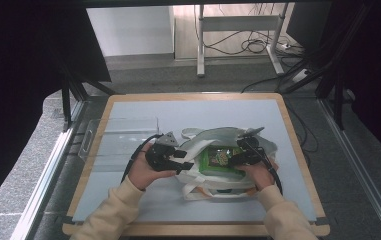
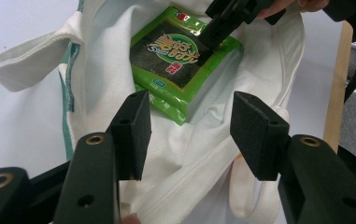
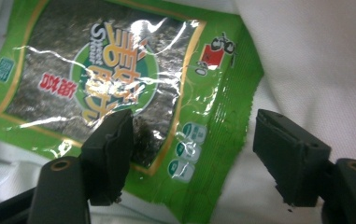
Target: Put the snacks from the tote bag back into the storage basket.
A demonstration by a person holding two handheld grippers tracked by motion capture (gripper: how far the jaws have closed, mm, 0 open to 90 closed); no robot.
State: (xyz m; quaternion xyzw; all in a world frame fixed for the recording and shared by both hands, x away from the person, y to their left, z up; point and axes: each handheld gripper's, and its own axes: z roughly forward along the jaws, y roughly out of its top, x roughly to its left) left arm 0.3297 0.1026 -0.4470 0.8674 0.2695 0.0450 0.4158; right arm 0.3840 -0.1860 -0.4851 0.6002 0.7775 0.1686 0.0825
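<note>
We see a table [image 1: 128, 107] with a pale blue-grey top and a light wooden rim. 2 things lie directly on it: a white cloth bag [image 1: 205, 187] near the middle toward the near edge, and a clear plastic tray [image 1: 113, 142] to its left, overhanging the table's left edge. The bag's mouth stands open upward.

In the right gripper view the green seaweed packet [image 3: 119, 79] runs off the frame's top and left edges. In the high view its print is too small to read, and the white tote bag [image 1: 218, 172] hides its lower edge.
</note>
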